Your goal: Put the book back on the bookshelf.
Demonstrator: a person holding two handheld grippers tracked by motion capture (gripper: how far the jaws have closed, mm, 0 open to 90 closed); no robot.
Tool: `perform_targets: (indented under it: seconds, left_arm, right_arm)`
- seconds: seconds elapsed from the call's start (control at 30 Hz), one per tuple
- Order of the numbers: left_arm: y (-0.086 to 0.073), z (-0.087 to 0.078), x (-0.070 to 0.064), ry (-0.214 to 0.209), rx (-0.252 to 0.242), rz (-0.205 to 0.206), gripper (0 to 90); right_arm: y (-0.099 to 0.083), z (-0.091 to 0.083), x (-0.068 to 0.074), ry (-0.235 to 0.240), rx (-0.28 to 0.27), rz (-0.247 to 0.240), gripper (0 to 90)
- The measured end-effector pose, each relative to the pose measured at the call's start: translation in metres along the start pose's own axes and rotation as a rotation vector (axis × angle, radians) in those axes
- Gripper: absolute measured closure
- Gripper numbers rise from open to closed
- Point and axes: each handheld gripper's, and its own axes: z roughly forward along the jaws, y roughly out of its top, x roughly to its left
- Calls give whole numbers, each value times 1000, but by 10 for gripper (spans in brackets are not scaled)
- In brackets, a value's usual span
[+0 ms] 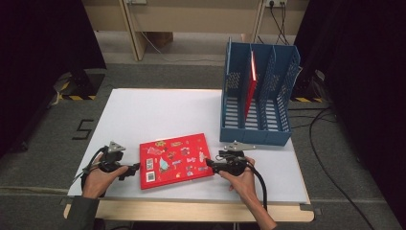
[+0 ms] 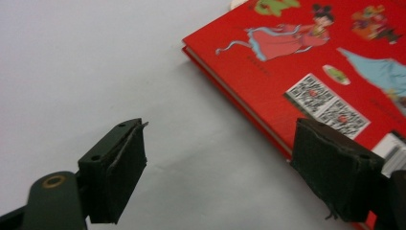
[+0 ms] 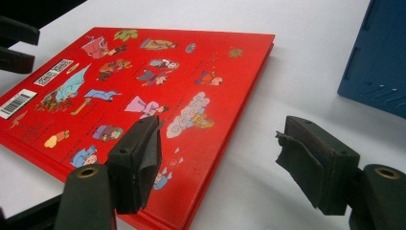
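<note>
White table [image 1: 143, 115] bears blue file rack [image 1: 258, 127] at right rear and red book [image 1: 174, 160] flat near front, flanked by left gripper [image 1: 135, 167] and right gripper [image 1: 209, 164], both gaping, to be closed squarely on opposite edges; lower cover unseen.
</note>
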Motion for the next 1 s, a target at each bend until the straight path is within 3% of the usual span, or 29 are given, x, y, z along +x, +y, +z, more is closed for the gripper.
perform_targets:
  seconds: [0.1,0.27,0.67,1.0]
  left_arm:
    - [2,-1,-6,-34,-9,5,203]
    - [1,3,-11,-106,11,11,320]
    - [2,6,-21,-208,18,10,424]
    - [1,6,-20,-218,25,1,437]
  right_arm:
    - [0,0,1,-1,2,3,310]
    - [-1,3,3,6,16,6,309]
    - [-7,17,10,56,65,46,296]
    - [-5,25,15,74,70,55,280]
